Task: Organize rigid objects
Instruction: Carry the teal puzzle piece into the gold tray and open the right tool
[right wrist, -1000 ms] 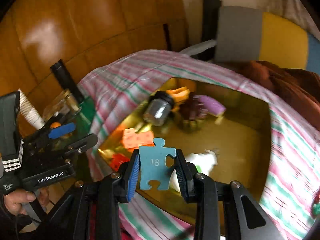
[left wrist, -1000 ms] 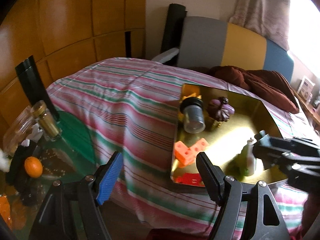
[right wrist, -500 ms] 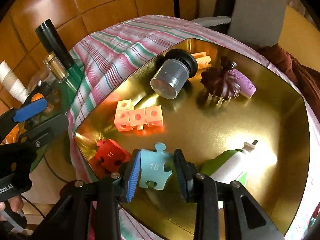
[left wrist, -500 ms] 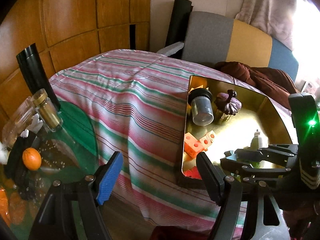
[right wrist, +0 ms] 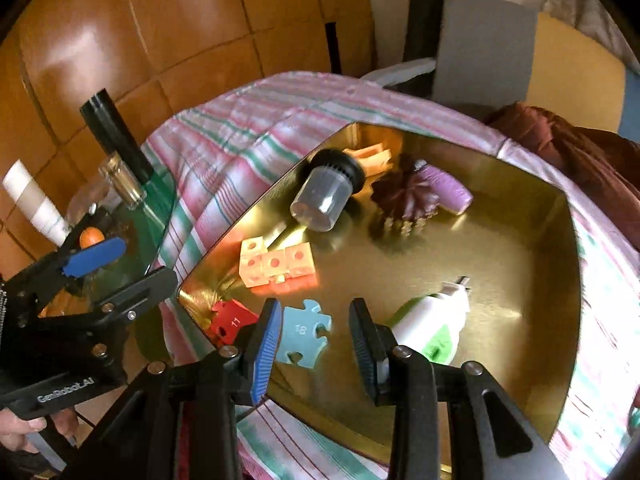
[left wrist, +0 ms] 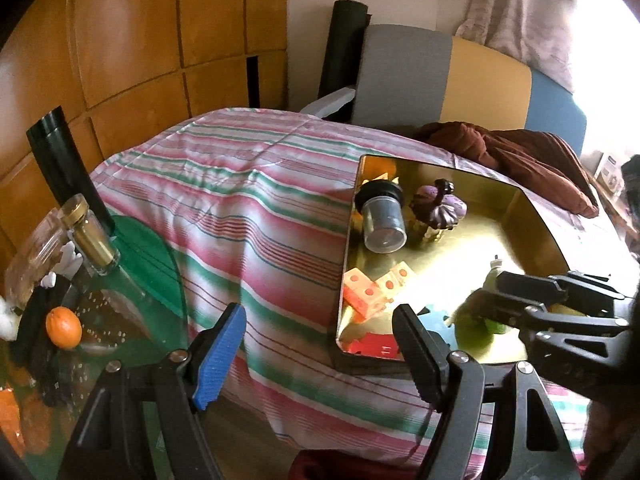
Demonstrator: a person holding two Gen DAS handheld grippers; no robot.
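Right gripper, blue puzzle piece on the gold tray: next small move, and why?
Probably lift the right gripper straight up and back off. Its jaws stand open, and the blue puzzle piece lies flat on the gold tray beside the red puzzle piece, apparently touching neither finger. The white bottle lies close by the right finger, so a sideways exit might knock it.
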